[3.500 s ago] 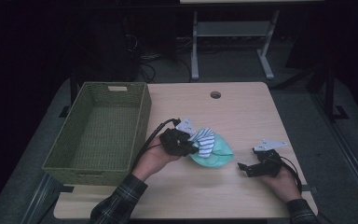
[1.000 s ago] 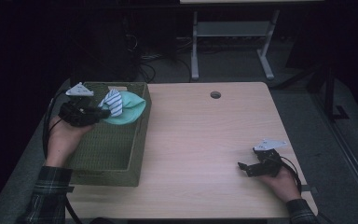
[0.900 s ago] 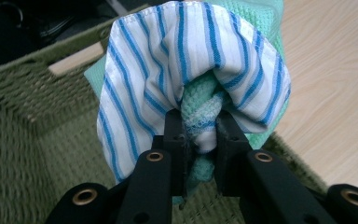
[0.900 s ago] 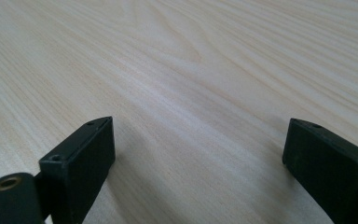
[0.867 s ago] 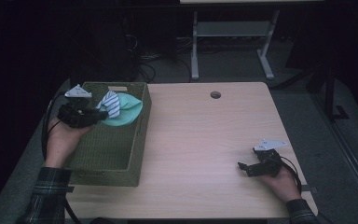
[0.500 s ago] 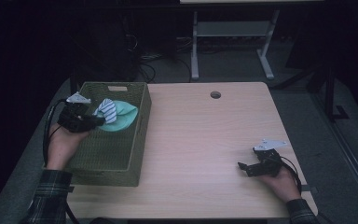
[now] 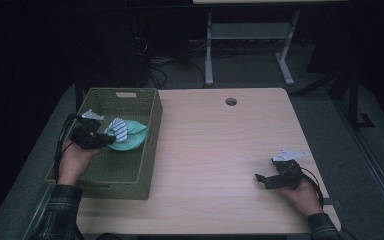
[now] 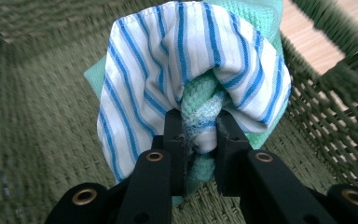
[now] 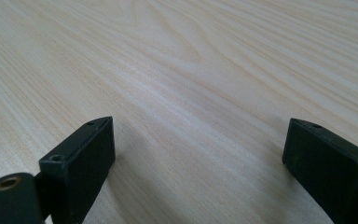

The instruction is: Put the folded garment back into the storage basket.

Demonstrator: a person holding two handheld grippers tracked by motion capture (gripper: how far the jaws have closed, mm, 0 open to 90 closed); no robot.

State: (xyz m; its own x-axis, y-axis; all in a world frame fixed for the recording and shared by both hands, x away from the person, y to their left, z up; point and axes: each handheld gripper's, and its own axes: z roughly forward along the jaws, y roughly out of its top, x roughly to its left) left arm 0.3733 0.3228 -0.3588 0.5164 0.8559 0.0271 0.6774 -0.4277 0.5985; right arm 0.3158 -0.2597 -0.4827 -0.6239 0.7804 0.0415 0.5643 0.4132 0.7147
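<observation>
The left gripper [image 7: 100,140] is inside the green woven rectangular basket [image 7: 147,150] at the left side of the light wooden table [image 7: 220,145], and its two black jaws are pressed onto a bunch of cloth: a white cloth with blue stripes [image 8: 154,70] wrapped over a mint-green knitted cloth [image 8: 205,109]. In the left gripper view the pinch is on the twisted middle of the green cloth, w/ the striped one folding over the top and both sides. In the high view the bundle [image 7: 125,134] hangs or rests low in the basket, approx. at the middle of its length, nearer to the right wall; I cannot tell if it touches the bottom already. The relation that matters for the next move: the bundle lies straight in front of the left jaws, toward the table side, and the basket floor is directly below it, so in my judgement the release needs only opening of the jaws and then pulling the gripper back toward the person, not sideways, otherwise the cloth may catch on a jaw and come up again. The right gripper [image 7: 272,177] rests far away, near the right front part of the table; its jaws are spread wide w/ nothing between them, only bare wood under. The left hand is clearly the nearer one, the right has no part in this step, I think.
</observation>
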